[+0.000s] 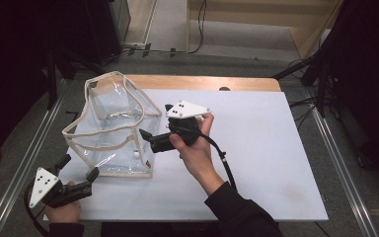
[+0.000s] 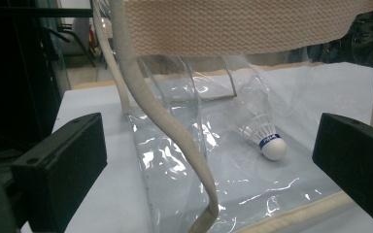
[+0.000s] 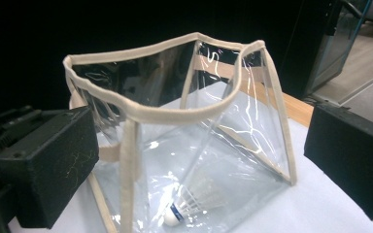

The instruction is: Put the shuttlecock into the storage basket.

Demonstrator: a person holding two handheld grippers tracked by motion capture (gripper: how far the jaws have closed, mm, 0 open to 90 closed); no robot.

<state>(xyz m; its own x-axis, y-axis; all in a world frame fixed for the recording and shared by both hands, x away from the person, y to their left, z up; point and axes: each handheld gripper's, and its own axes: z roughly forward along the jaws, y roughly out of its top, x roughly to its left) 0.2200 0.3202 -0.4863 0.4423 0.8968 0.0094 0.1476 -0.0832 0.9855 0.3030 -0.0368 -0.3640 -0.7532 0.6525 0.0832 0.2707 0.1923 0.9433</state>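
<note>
A clear plastic bag point(image 1: 113, 128) with beige trim stands open on the left part of the white table sheet point(image 1: 261, 148). A white shuttlecock point(image 1: 136, 154) lies inside it on the bottom, near the front right corner. My right gripper point(image 1: 155, 120) is held just right of the bag and points at its side, jaws open and empty. My left gripper point(image 1: 79, 167) rests at the table's front left corner and faces the bag, open as well. In the left gripper view the shuttlecock point(image 2: 269, 141) shows through the bag's wall point(image 2: 175, 165). In the right gripper view it lies point(image 3: 189, 204) below the rim point(image 3: 145, 114).
A bare wooden strip point(image 1: 202, 83) runs along the table's far edge. Metal rails point(image 1: 27, 163) flank the table on both sides. Dark equipment stands at the far left and right, with cables point(image 1: 177, 49) on the floor behind. The bag's beige strap point(image 2: 175, 131) hangs close before my left gripper.
</note>
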